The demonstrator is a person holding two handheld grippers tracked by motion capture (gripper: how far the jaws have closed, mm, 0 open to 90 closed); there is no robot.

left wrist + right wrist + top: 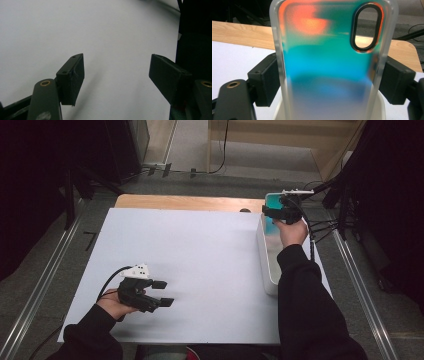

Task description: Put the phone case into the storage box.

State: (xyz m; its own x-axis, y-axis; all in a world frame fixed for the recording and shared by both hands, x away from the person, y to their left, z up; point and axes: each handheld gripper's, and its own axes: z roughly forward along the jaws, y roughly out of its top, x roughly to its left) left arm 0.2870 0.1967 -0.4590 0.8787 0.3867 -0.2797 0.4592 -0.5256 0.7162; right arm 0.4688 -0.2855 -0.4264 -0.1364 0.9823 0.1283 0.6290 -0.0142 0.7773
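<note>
I had the right gripper (329, 82) clamped across the two long edges of a translucent phone case (329, 62), its jaws pressing on either side, and in the high view the case (273, 207) hung upright over the far end of a white bin (267, 265) at the right edge of the table. The case's back shimmered from orange at the top through teal to pale violet, with an oval camera cut-out near one upper corner. My judgement was that the step in hand was carrying the case between bin and table, so the thing to do well was to keep the squeeze steady on those soft edges, since the shell could flex and slip, and to hold it upright until it cleared the bin's wall. The left gripper (162, 292) rested low over the near left of the table with its jaws wide apart and nothing between them. The work surface was a plain white sheet (190, 265) on a wooden tabletop (190, 202); metal rails (40, 285) ran along both sides, cables (220, 155) trailed over the grey floor behind, and dark curtains closed in the room.
</note>
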